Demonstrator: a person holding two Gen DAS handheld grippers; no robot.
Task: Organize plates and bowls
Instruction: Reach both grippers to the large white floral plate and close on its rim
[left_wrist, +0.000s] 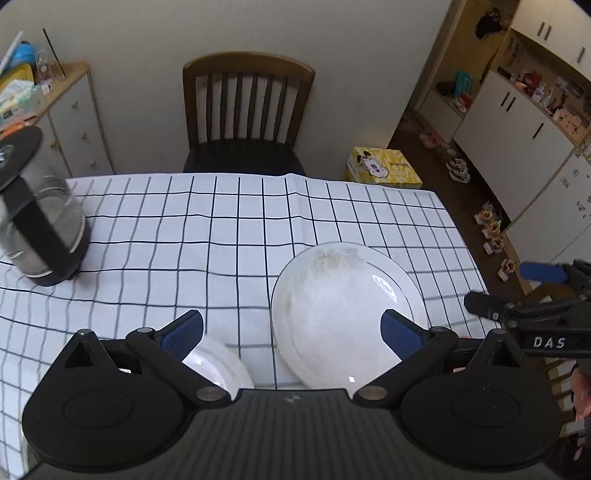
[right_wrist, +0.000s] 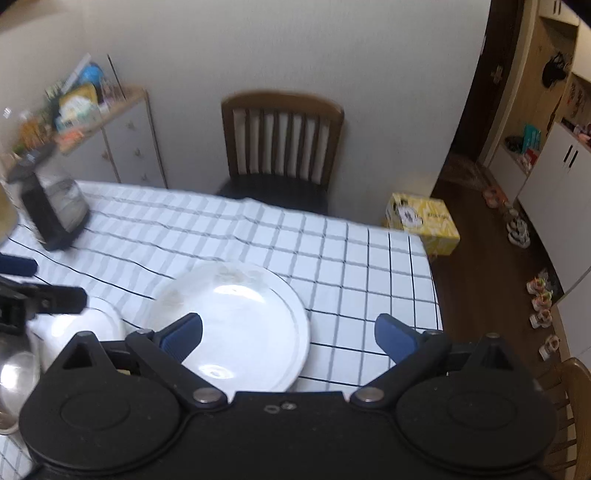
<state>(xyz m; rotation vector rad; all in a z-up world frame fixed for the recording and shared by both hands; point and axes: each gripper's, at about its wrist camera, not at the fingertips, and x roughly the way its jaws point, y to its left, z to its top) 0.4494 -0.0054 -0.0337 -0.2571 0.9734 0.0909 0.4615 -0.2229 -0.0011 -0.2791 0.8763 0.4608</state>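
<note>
Blue-padded and spread wide apart, the left claw (left_wrist: 291, 334) fills the bottom of its frame and grips nothing. Under its left finger, at lower centre, sits a small white bowl (left_wrist: 218, 365), partly hidden by the claw body. Just right of it lies a large white plate (left_wrist: 343, 295) with a faint floral print, flat on the checked cloth of the worktop (left_wrist: 184, 229). At the far left edge stands an electric kettle (left_wrist: 40, 218); a wooden chair (left_wrist: 247, 110) sits at top centre beyond the worktop, and a yellow tissue box (left_wrist: 382, 168) at its upper right corner.

In the right wrist view, a steel bowl (right_wrist: 14, 384) shows at the lower left edge. The right claw (right_wrist: 288, 334) is likewise wide apart and empty, its left finger over the plate's near rim, its right finger above bare cloth.
</note>
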